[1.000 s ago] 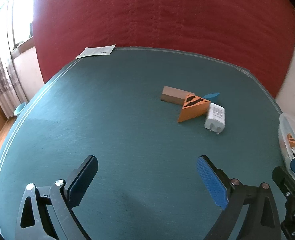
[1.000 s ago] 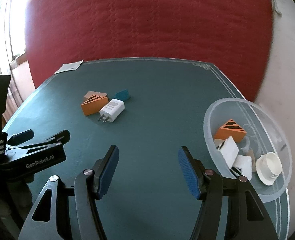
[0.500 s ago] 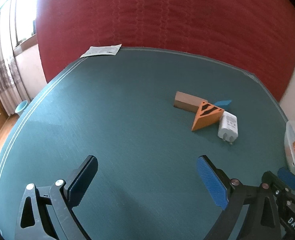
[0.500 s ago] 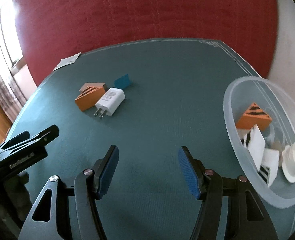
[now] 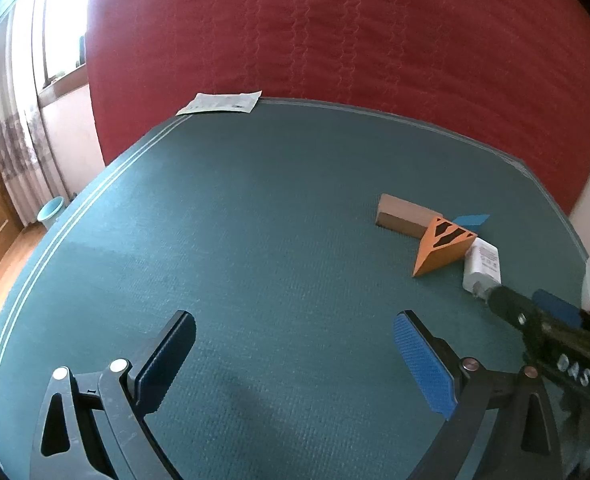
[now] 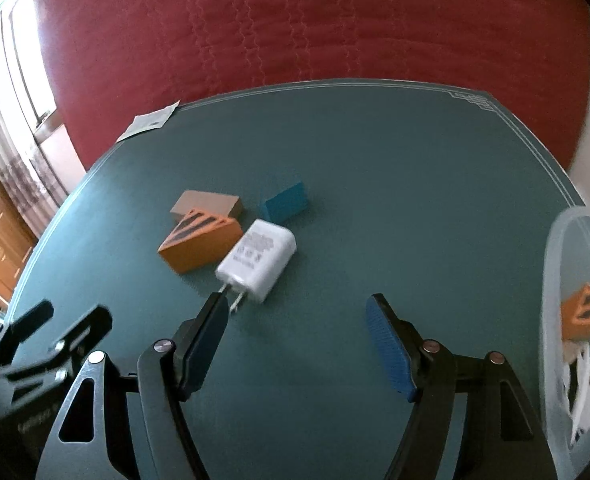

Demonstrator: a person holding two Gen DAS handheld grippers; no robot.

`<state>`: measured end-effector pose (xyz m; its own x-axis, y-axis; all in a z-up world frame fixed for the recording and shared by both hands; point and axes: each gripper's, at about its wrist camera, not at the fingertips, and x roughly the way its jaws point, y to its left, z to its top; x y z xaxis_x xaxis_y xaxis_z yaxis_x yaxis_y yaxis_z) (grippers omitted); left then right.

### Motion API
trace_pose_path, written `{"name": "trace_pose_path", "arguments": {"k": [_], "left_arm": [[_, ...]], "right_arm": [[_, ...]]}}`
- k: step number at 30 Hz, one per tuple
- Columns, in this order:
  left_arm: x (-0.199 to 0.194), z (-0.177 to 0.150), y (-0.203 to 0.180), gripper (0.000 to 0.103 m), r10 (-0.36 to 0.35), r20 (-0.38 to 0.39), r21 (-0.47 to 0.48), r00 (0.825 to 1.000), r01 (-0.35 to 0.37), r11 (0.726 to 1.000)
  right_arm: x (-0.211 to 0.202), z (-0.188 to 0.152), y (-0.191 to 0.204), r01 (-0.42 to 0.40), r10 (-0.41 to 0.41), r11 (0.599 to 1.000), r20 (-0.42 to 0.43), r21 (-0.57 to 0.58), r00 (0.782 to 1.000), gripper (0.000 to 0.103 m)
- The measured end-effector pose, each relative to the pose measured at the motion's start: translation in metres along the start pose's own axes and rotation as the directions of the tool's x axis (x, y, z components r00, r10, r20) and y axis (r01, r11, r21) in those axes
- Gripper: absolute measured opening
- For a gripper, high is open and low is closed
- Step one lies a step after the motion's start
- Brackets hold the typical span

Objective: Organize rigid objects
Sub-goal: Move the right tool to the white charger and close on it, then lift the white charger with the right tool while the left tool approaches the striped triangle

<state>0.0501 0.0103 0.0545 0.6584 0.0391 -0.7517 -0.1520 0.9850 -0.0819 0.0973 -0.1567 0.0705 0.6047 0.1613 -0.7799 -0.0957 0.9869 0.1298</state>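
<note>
A white plug charger (image 6: 257, 262) lies on the green table (image 6: 375, 200), prongs towards me, beside an orange striped wedge (image 6: 201, 242), a tan block (image 6: 207, 204) and a blue block (image 6: 286, 201). My right gripper (image 6: 297, 312) hovers just short of the charger, its jaws opening with nothing between them; its left fingertip is near the prongs. In the left wrist view the same charger (image 5: 483, 266), wedge (image 5: 441, 246) and tan block (image 5: 403, 216) lie at the right. My left gripper (image 5: 295, 334) stands open and empty over bare table, with the right gripper (image 5: 535, 306) reaching in from the right.
A translucent bowl (image 6: 555, 280) at the right table edge holds another orange wedge (image 6: 583, 312) and several white pieces. A paper slip (image 5: 221, 103) lies at the far left corner. A red padded wall stands behind the table.
My right gripper has moved left and down towards the charger, and its jaws have widened. The bowl has slid to the right edge of its view. The left gripper has barely moved.
</note>
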Motion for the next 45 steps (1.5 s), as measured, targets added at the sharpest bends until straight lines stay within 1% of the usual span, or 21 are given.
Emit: {"name": "trace_pose_path", "arguments": {"k": [4,16,22,27,30,32,34,36,37,38,39,45], "left_arm": [[0.001,0.001,0.002,0.101,-0.003,-0.003,-0.004,1.000,0.003,1.000],[0.009,0.004,0.011,0.101,-0.015,-0.033,-0.042,0.999,0.014,0.999],[0.009,0.002,0.013,0.101,-0.019,-0.044,-0.062,0.999,0.016,0.998],[0.009,0.002,0.014,0.101,-0.021,-0.045,-0.070,0.999,0.018,0.997],[0.011,0.004,0.017,0.101,-0.023,-0.046,-0.076,0.999,0.020,0.997],[0.012,0.004,0.019,0.101,-0.025,-0.048,-0.084,0.999,0.021,0.996],[0.013,0.004,0.020,0.101,-0.027,-0.051,-0.089,0.998,0.023,0.996],[0.013,0.005,0.021,0.101,-0.028,-0.053,-0.094,0.998,0.023,0.995],[0.013,0.005,0.021,0.101,-0.029,-0.054,-0.094,0.998,0.024,0.995],[0.013,0.006,0.021,0.101,-0.029,-0.054,-0.094,0.998,0.024,0.995],[0.013,0.006,0.021,0.101,-0.029,-0.052,-0.092,0.998,0.024,0.995],[0.013,0.005,0.023,0.101,-0.034,-0.049,-0.091,0.998,0.029,0.995]], "right_arm": [[0.013,0.008,0.003,0.004,-0.004,1.000,-0.001,-0.007,1.000,0.072],[0.023,0.015,0.006,0.008,-0.007,1.000,0.019,-0.025,1.000,0.072],[0.017,0.023,0.002,-0.028,0.028,1.000,0.039,0.001,0.999,0.072],[0.015,0.030,0.011,-0.018,0.020,0.999,0.060,-0.038,0.998,0.072],[0.025,0.033,0.018,-0.002,0.006,0.997,0.058,-0.078,0.998,0.072],[0.034,0.031,0.019,0.007,-0.003,0.995,0.040,-0.095,0.999,0.072],[0.040,0.030,0.017,-0.008,0.009,0.996,0.012,-0.089,1.000,0.071],[0.038,0.030,0.016,-0.010,0.011,0.996,0.016,-0.089,1.000,0.062],[0.038,0.030,0.017,-0.006,0.007,0.996,0.013,-0.095,1.000,0.061],[0.038,0.029,0.017,-0.005,0.006,0.995,0.015,-0.097,1.000,0.055],[0.037,0.028,0.017,-0.006,0.008,0.995,0.015,-0.102,1.000,0.052],[0.027,0.018,0.009,-0.017,0.019,0.995,0.015,-0.097,1.000,0.052]]}}
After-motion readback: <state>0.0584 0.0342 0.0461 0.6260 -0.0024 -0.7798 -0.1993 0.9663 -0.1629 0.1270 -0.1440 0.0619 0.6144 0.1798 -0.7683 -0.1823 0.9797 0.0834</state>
